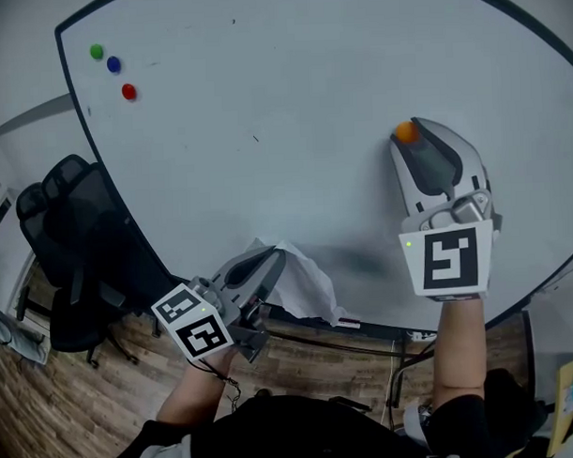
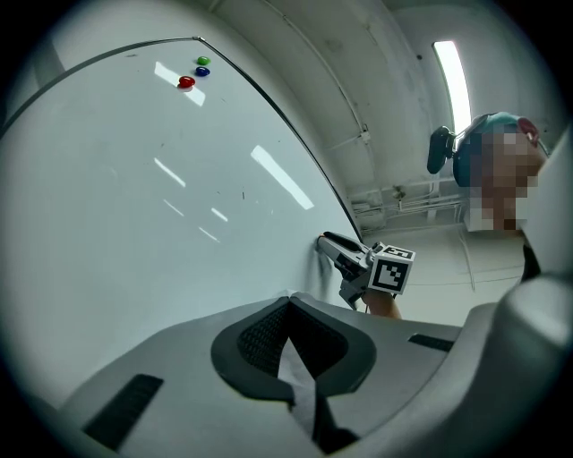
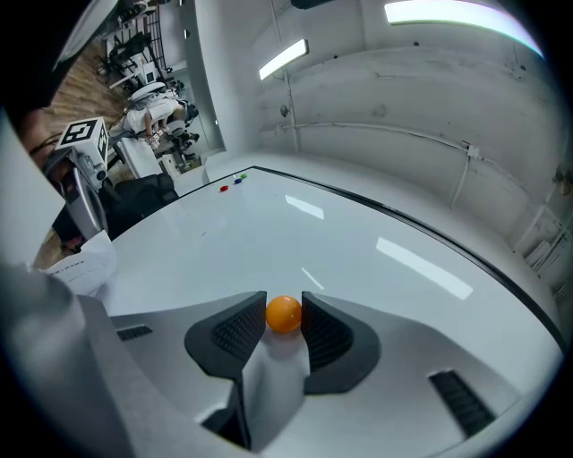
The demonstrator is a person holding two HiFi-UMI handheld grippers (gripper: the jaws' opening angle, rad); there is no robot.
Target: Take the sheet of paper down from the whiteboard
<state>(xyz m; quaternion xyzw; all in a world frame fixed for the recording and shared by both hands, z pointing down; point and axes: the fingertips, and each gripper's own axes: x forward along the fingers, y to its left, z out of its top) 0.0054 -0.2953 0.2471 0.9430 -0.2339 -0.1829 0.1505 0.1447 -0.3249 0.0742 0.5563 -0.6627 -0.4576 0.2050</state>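
A crumpled white sheet of paper (image 1: pixel 302 281) hangs off the lower edge of the whiteboard (image 1: pixel 264 111), clear of the board's face. My left gripper (image 1: pixel 272 259) is shut on its left edge; in the left gripper view the paper (image 2: pixel 294 365) shows as a thin wedge between the closed jaws (image 2: pixel 288 302). To the right, my right gripper (image 1: pixel 416 128) rests its tips against the board, shut on a small orange ball magnet (image 1: pixel 406 132). The right gripper view shows that magnet (image 3: pixel 284 314) pinched between the pads, with the paper (image 3: pixel 85 259) far left.
Green (image 1: pixel 96 52), blue (image 1: pixel 114 64) and red (image 1: pixel 129 91) magnets sit at the board's upper left. A black office chair (image 1: pixel 76 240) stands left of the board on the wooden floor. The board's tray rail (image 1: pixel 365 324) runs below the paper.
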